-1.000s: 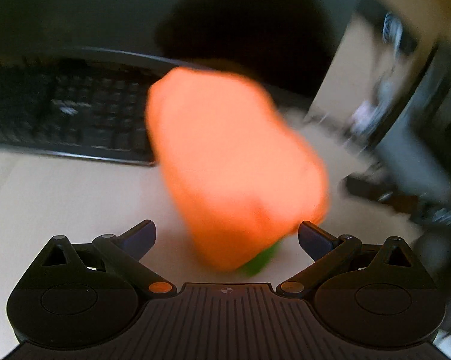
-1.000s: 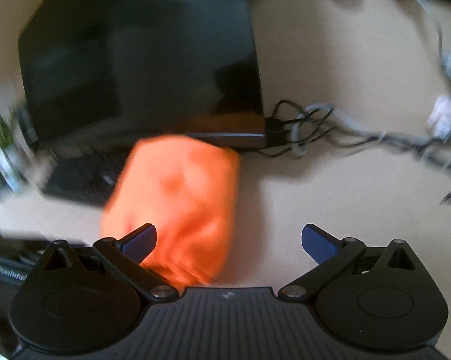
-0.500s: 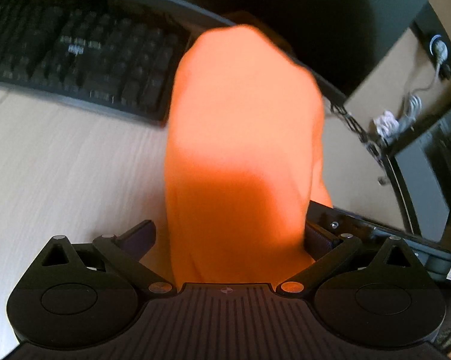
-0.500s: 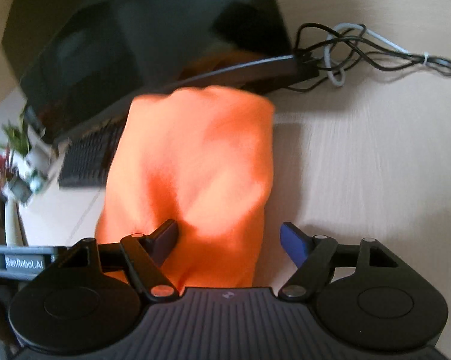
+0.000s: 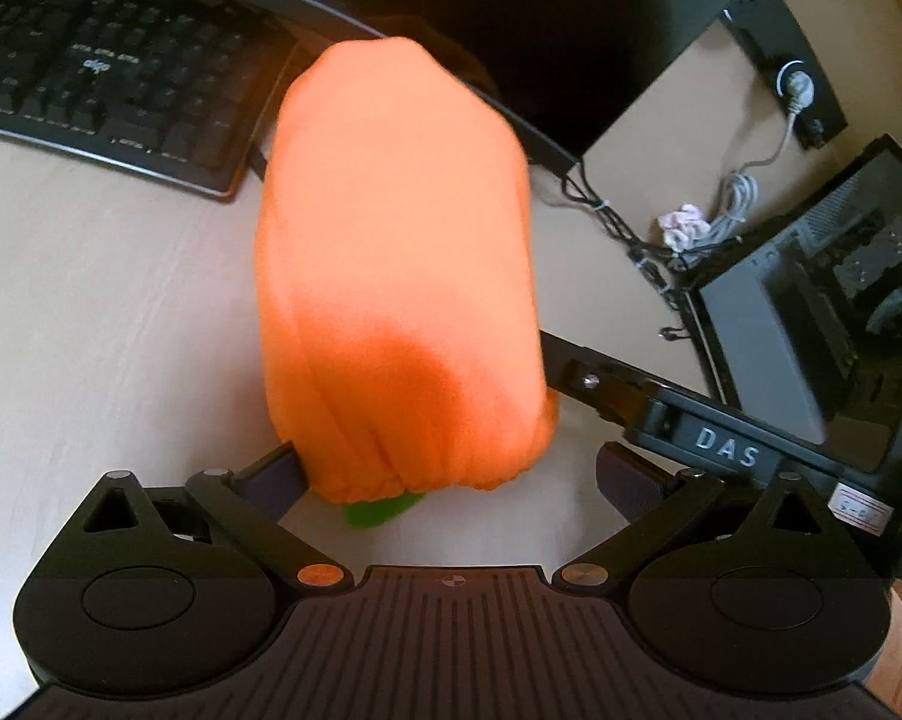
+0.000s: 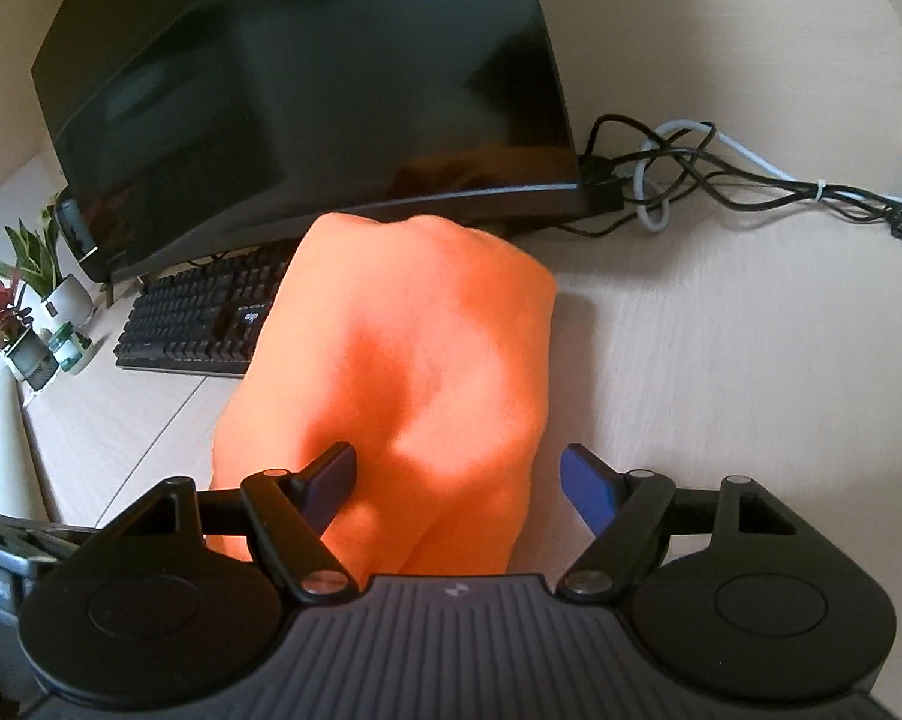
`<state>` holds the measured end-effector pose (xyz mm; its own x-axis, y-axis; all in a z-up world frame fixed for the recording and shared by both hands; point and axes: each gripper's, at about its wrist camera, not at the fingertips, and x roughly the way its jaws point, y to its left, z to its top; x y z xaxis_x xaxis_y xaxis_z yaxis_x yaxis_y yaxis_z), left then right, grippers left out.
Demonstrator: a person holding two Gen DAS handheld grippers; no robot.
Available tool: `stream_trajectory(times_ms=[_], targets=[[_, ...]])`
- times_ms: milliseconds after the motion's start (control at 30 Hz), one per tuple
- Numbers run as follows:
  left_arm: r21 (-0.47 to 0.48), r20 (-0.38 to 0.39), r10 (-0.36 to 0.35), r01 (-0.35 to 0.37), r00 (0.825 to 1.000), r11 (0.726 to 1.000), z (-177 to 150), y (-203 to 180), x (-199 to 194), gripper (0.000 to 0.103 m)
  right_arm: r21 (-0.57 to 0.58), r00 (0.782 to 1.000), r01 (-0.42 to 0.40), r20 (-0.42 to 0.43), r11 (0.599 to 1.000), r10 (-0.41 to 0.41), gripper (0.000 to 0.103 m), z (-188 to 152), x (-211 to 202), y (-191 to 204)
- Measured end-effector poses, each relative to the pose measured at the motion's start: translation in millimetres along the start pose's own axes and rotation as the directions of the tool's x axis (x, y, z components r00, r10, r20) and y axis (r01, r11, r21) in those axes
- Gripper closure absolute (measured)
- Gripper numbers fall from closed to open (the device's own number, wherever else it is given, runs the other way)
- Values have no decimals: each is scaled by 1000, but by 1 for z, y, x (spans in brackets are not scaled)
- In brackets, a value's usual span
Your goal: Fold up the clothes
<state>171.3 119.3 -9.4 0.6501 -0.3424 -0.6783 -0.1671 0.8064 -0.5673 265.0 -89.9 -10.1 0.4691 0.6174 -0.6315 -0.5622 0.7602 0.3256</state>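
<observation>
A folded orange garment (image 5: 391,270) lies as a thick bundle on the pale desk, with a bit of green fabric (image 5: 379,510) showing under its near end. My left gripper (image 5: 451,474) is open around that near end: its left finger touches the cloth and its right finger stands clear. My right gripper (image 6: 460,480) comes in from the bundle's other side, and its jaws have just been closing with the orange garment (image 6: 409,372) between them. Its left finger (image 6: 331,477) rests against the cloth, while the blue right pad (image 6: 589,489) is a small gap away. The right gripper's body (image 5: 679,420) also shows in the left wrist view.
A black keyboard (image 5: 109,72) and a dark curved monitor (image 6: 307,90) stand just behind the bundle. Tangled cables (image 6: 691,180) run off to the right. A computer case (image 5: 811,312) and a crumpled tissue (image 5: 682,222) lie right of the garment. Small potted plants (image 6: 25,300) sit far left.
The right gripper's jaws have narrowed and it has moved in around the bundle's side. In the left wrist view the bundle's near end with the green bit shows again between the fingertips.
</observation>
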Motion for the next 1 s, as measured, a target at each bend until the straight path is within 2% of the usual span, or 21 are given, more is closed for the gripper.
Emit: stream_trajectory(times_ms=[133,200,233,300,333,433,533,633,833,900,933,967,1000], targets=[[18,9,0,0,1000,1000,5,-1,-6,0,3,1000,26,6,1000,-26,27,1,-1,-3],[46,63,72,-75,995,996,10,0,-17,0,8,999,43,11,999,-43,27,2,-1,-5],[61,112,135,-142,985,988,15,1,-23,0,12,999,52,10,999,-52,26,2,-1,-7],[82,194,251,-271,948,959,25,5,-28,0,13,998,63,11,998,-63,26,3,0,-8],[91,206,292,-316,934,945,30,8,-26,0,10,998,66,12,998,-66,26,3,1,-8],[122,179,383,-407,906,905,37,21,-10,0,10,998,49,38,999,-50,24,4,1,-5],[127,144,445,-462,884,878,32,32,2,0,12,996,31,78,999,-32,19,10,1,-3],[110,133,451,-465,883,878,26,39,2,0,6,997,16,82,1000,-17,19,23,11,0],[100,122,457,-469,881,878,24,44,4,0,-83,993,-5,121,997,15,16,55,49,26],[106,113,460,-471,881,876,25,44,7,0,-96,992,89,103,991,-79,5,63,71,35],[109,105,459,-469,882,876,25,45,10,0,-111,980,184,90,977,-175,3,64,84,39],[109,98,458,-467,884,878,24,46,14,0,-125,969,241,82,962,-232,0,63,93,40],[106,95,456,-464,885,879,23,47,15,0,-136,966,257,76,957,-248,0,63,98,40]])
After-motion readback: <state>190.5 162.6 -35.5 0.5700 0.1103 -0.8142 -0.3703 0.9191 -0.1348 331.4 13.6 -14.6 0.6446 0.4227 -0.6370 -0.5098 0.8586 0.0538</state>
